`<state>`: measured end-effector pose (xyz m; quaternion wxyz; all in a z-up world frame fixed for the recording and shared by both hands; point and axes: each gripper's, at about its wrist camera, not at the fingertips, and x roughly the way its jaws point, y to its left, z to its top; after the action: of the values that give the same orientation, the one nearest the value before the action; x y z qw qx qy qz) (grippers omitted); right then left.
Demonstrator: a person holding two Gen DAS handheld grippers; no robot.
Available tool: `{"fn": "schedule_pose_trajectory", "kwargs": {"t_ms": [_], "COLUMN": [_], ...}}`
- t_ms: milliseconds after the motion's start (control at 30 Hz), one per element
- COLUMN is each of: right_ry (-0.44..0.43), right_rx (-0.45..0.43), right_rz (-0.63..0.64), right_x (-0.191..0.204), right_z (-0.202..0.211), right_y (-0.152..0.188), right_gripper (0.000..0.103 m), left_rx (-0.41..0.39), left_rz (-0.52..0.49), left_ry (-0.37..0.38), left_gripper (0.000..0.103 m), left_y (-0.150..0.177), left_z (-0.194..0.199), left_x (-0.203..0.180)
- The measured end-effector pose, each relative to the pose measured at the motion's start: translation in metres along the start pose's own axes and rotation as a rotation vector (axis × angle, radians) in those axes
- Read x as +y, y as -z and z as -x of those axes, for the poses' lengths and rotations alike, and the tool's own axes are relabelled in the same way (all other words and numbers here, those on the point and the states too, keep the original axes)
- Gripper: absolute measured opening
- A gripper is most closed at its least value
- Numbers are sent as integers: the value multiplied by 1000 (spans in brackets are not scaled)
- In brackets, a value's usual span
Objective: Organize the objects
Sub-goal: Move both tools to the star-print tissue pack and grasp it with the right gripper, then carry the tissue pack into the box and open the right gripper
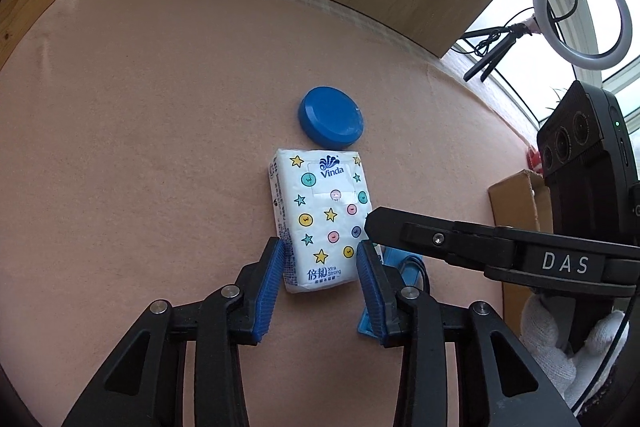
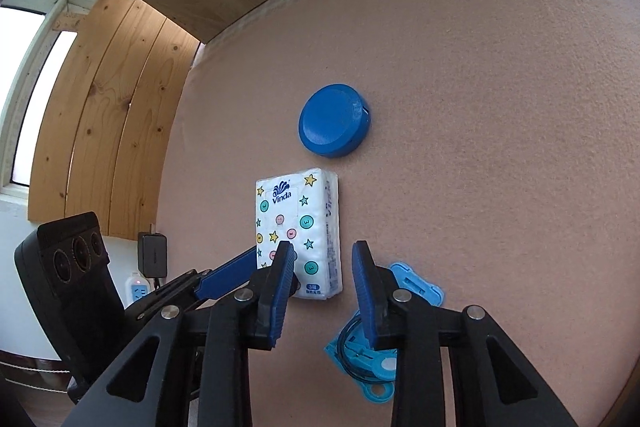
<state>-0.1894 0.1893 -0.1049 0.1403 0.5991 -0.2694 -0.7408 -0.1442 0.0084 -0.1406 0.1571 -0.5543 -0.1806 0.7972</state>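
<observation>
Left gripper (image 1: 321, 267) has its blue pads straddling the near end of the tissue pack (image 1: 320, 219), about touching it, though I can't tell if it's actually squeezing. Right gripper (image 2: 322, 291) hangs narrowed and empty over the light blue cable winder (image 2: 370, 355). Beyond them the blue round case (image 1: 330, 123) sits untouched on the pink mat (image 1: 140, 147), so I'd say the organizing has barely started.

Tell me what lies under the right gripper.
Under the right gripper the pink felt mat shows bare, with the tissue pack on one side and a light blue plastic tool on the other. One finger covers the tool's middle.
</observation>
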Motion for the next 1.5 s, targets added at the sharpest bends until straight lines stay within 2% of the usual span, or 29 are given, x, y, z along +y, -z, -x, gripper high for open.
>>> {"fn": "schedule_pose_trajectory", "kwargs": {"t_ms": [200, 300, 433, 567, 800, 1100, 1300, 1500], "right_ry": [-31, -39, -12, -24, -7, 61, 109, 134], "right_rx": [23, 31, 17, -27, -142, -279, -332, -359], "right_rz": [-28, -29, -5, 3, -22, -114, -192, -258], "right_x": [-7, -5, 3, 7, -11, -72, -113, -149], "right_z": [-2, -5, -1, 20, 85, 174, 211, 234], "right_y": [-1, -1, 2, 9, 30, 73, 107, 135], "right_gripper": [26, 20, 20, 20, 20, 20, 20, 20], "left_rx": [6, 9, 7, -22, -39, 15, 70, 118], "left_rz": [6, -10, -14, -61, -168, -332, -400, -455], "left_ry": [43, 44, 46, 50, 104, 205, 241, 272], "left_gripper": [38, 37, 36, 35, 35, 34, 34, 34], "left_y": [1, 3, 4, 3, 7, 32, 62, 83], "left_z": [-2, -2, 5, 20, 26, 6, -12, -32], "left_x": [2, -1, -6, -27, -96, -206, -262, -301]}}
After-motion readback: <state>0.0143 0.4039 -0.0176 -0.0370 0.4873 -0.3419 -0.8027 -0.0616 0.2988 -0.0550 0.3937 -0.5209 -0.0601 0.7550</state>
